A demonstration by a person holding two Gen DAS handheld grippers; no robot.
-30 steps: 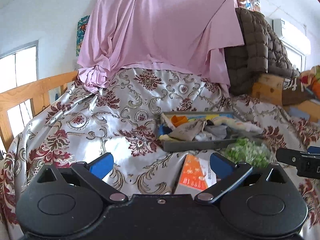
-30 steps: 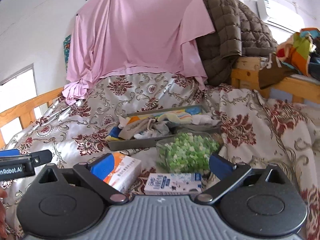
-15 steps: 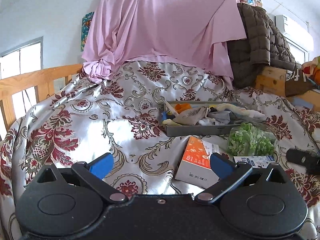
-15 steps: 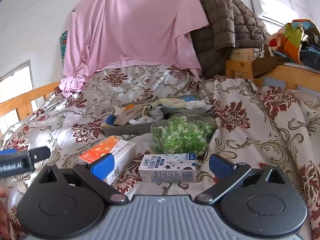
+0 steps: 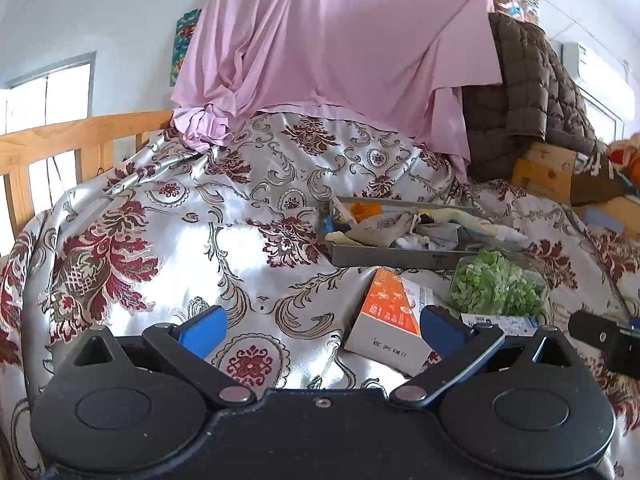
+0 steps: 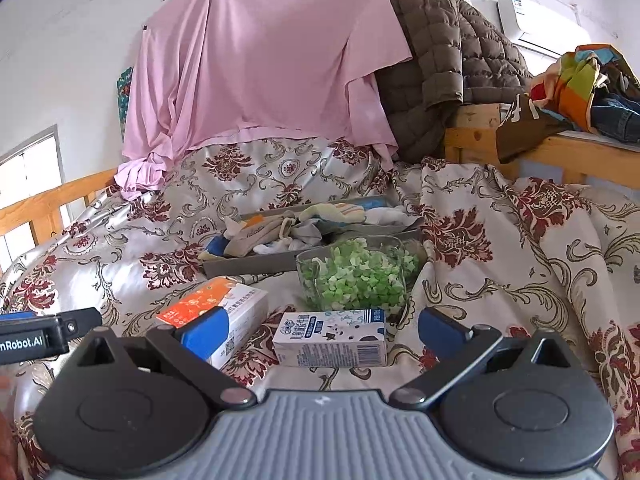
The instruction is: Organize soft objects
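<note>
Above the patterned bedspread (image 6: 500, 240), both hand-held grippers (image 5: 320, 326) (image 6: 320, 330) spread apart, empty, short of the sock tray (image 6: 280, 262).

- You see a pink sheet (image 6: 256, 68) draped behind.
- A brown quilted jacket (image 6: 448, 60) hangs right.
- An air conditioner (image 6: 540, 24) sits above it.

Soft objects: jumble of small socks and cloth pieces (image 6: 288, 232) piled loosely in shallow grey tray (image 6: 256, 266) on patterned bedspread. Beige-grey sock (image 5: 380, 230) crumpled near tray's left end, orange piece (image 5: 362, 210) behind it, pale striped sock (image 6: 340, 212) draped along back, white pieces (image 5: 412, 242) at front.
</note>
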